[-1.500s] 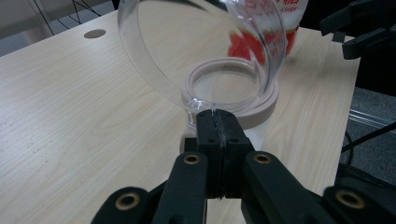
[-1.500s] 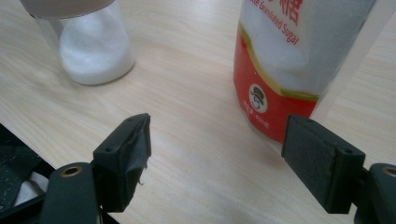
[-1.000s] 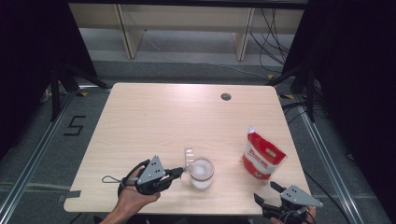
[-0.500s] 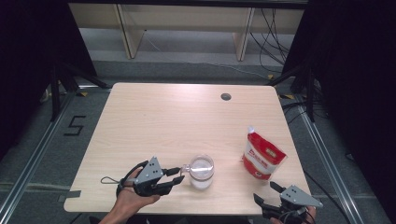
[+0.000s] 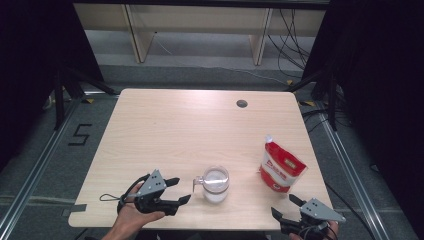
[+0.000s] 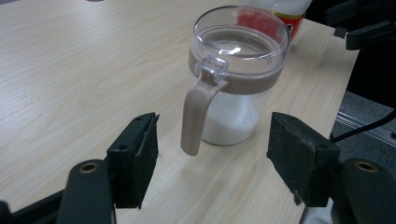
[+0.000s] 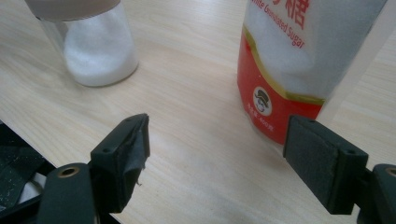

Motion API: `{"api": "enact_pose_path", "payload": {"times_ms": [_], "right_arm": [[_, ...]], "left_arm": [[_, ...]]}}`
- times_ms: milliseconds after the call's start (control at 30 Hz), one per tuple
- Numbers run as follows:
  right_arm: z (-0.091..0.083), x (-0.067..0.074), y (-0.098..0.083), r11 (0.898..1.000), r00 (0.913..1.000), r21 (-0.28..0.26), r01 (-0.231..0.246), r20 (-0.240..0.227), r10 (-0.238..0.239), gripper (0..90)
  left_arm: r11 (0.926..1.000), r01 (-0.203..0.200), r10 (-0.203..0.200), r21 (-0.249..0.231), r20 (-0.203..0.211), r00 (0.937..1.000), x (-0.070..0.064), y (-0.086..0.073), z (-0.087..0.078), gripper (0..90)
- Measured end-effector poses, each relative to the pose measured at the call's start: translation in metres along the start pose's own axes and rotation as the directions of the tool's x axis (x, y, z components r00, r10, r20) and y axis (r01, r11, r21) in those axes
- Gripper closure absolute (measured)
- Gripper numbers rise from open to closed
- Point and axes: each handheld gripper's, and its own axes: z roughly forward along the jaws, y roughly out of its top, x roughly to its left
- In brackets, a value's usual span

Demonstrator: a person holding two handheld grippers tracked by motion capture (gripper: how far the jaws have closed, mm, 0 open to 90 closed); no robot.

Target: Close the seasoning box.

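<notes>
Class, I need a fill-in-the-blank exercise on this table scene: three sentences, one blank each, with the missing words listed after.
1. The clear jar holding white grains has a beige ____ that points toward the left gripper.
2. The jaws of the left gripper have just been opening and now hold ____.
3. The sugar pouch standing beyond the right gripper is white and ____.

Missing words: handle; nothing; red

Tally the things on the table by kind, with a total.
Jar with white grains: 1
Red sugar pouch: 1
Total: 2
</notes>
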Motion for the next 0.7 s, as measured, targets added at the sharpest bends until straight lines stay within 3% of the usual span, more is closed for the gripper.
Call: {"api": "enact_pose_path", "payload": {"times_ms": [333,400,433,500,533,600,633,700], "right_arm": [[0.002,0.0,0.0,1.0,0.9999,-0.008,0.008,-0.008,-0.008,23.5],[0.001,0.0,0.0,1.0,0.9997,-0.015,0.026,0.006,-0.026,23.5],[0.001,0.001,0.0,1.0,0.9999,-0.006,-0.003,-0.011,0.003,23.5],[0.001,0.002,0.001,1.0,1.0,-0.008,-0.002,-0.005,0.002,23.5],[0.001,0.002,0.001,1.0,0.9999,-0.006,0.014,0.004,-0.014,23.5],[0.0,0.005,0.001,1.0,0.9998,0.007,-0.02,0.001,0.02,23.5],[0.001,0.003,0.001,1.0,0.9999,-0.005,0.016,0.001,-0.016,23.4],[0.001,0.003,0.001,1.0,0.9999,-0.002,0.011,0.0,-0.011,23.4]], "left_arm": [[0.9999,0.0,0.0,0.015,-0.016,0.9999,0.003,-0.008,-0.007,30.8],[0.9993,-0.027,0.027,0.027,-0.014,0.9995,0.005,-0.009,-0.008,30.8],[0.9994,-0.022,0.022,0.027,-0.014,0.9996,0.005,-0.01,-0.008,30.8],[0.9996,0.002,-0.002,0.028,-0.022,0.9998,0.004,-0.013,-0.008,30.8],[0.9994,0.004,-0.003,0.033,-0.027,0.9996,0.003,-0.013,-0.008,30.8],[0.9994,-0.005,0.006,0.035,-0.026,0.9997,0.004,-0.015,-0.008,30.7],[0.9995,0.004,-0.004,0.032,-0.027,0.9996,0.004,-0.016,-0.008,30.7],[0.999,0.0,0.001,0.045,-0.027,0.9996,0.004,-0.017,-0.01,30.7]]}}
